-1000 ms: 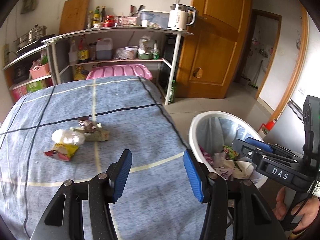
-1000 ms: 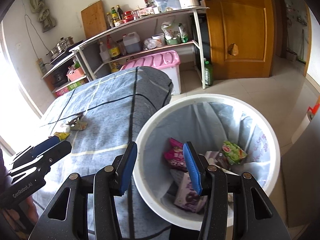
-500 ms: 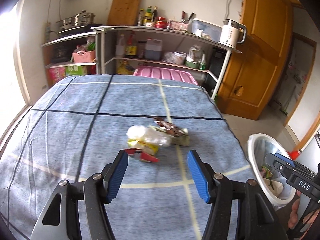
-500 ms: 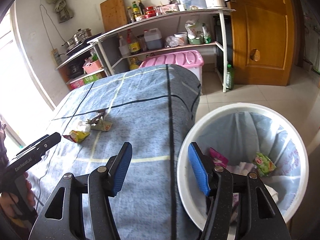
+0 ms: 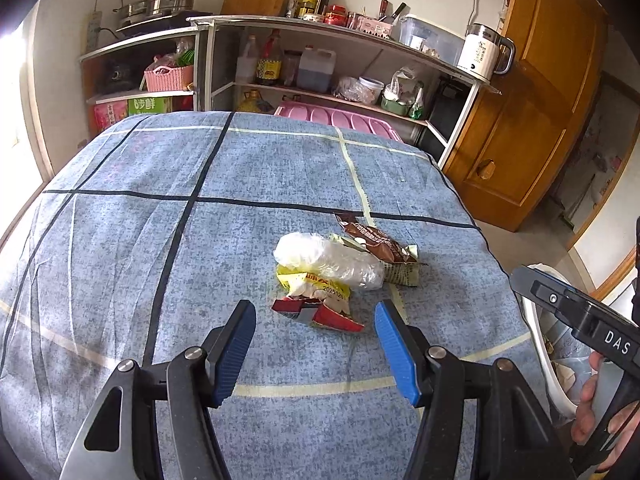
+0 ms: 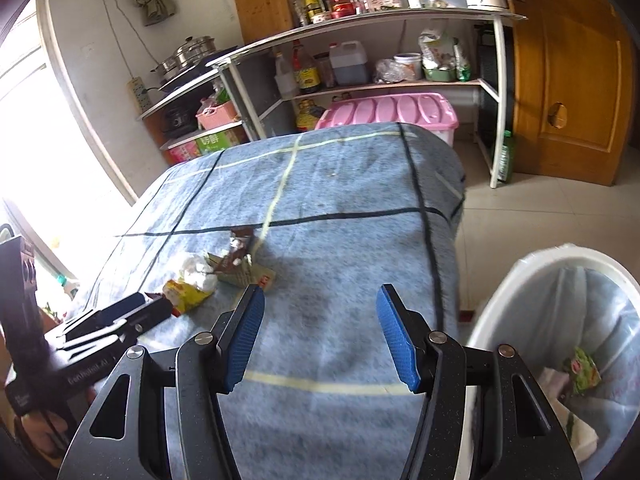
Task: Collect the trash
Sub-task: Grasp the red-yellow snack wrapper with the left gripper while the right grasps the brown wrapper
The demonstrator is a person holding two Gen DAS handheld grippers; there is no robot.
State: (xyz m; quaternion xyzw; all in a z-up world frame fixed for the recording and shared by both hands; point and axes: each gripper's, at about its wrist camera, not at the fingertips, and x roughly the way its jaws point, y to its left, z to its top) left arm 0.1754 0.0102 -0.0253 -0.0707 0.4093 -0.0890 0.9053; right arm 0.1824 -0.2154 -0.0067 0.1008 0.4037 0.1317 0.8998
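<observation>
Since the trash (image 5: 344, 272) piled at mid-frame on the bed (image 5: 120, 240) is just light, crinkly, slippery wrappers, I'd pinch the red-yellow packet's (image 5: 320, 300) bunched edge with the left gripper (image 5: 316, 344), jaws half-open and empty like the right gripper (image 6: 320, 332), bin (image 6: 516, 276) lower right.

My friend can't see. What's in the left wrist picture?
The open left hand-held gripper hovers before a small pile of crumpled snack wrappers on a blue checked tablecloth. The white round plastic trash bin peeks in at right.
</observation>
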